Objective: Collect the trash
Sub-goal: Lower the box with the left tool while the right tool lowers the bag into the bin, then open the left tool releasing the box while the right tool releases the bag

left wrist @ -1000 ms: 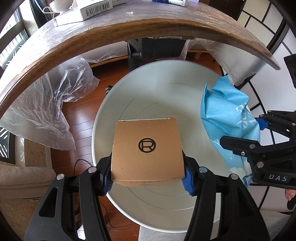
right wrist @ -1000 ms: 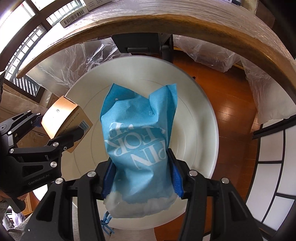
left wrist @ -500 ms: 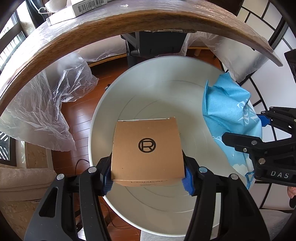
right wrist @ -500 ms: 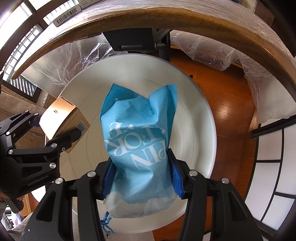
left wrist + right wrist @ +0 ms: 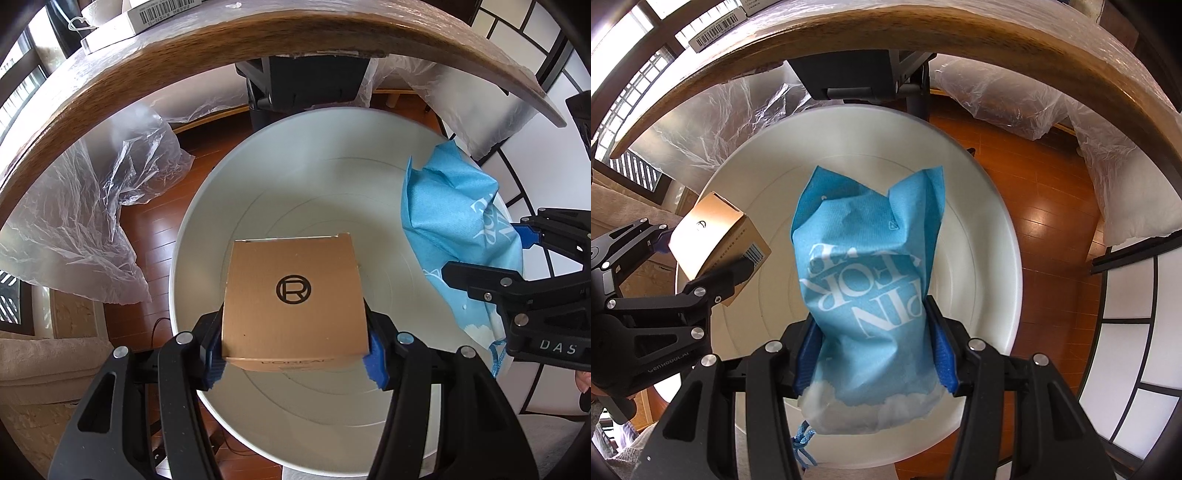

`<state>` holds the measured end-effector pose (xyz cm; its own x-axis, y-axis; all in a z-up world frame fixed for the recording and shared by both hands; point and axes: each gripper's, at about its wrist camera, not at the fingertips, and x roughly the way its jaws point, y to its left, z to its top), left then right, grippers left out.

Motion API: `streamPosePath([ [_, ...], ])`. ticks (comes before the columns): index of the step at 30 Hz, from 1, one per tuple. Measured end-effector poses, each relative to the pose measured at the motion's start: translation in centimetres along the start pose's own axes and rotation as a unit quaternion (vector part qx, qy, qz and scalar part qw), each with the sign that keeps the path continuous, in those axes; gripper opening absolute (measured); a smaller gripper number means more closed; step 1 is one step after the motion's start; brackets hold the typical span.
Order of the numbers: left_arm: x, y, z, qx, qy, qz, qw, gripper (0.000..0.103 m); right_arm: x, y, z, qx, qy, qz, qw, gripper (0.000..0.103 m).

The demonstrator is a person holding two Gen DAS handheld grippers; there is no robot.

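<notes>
My left tongs (image 5: 295, 354) pinch the brown carton (image 5: 293, 301), my right tongs (image 5: 873, 360) the blue bag (image 5: 868, 295). Both hang over the open white bin (image 5: 295, 147), below the desk (image 5: 110, 85) edge, positioned for release; neither has dropped yet.

**Box and bag above the bin**

A tan cardboard box (image 5: 293, 295), closed, printed with a circled R, sits level over the white round bin (image 5: 207, 206). Beside it hangs a crumpled blue drawstring bag (image 5: 868, 280), white-lettered, its bottom white, possibly translucent.
</notes>
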<state>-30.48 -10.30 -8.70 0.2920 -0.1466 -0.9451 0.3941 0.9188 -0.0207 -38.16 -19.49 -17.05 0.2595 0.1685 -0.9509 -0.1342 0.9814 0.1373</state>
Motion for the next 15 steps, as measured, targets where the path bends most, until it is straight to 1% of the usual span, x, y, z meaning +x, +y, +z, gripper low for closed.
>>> streamPosePath([
  [13, 0.33, -0.24, 0.39, 0.007, 0.002, 0.002, 1.0000, 0.059, -0.07, -0.34, -0.21, 0.007, -0.001, 0.001, 1.000, 0.052],
  [15, 0.34, -0.23, 0.42, 0.005, 0.002, 0.001, 1.0000, 0.060, -0.09, -0.38, -0.23, 0.007, -0.001, 0.000, 1.000, 0.053],
])
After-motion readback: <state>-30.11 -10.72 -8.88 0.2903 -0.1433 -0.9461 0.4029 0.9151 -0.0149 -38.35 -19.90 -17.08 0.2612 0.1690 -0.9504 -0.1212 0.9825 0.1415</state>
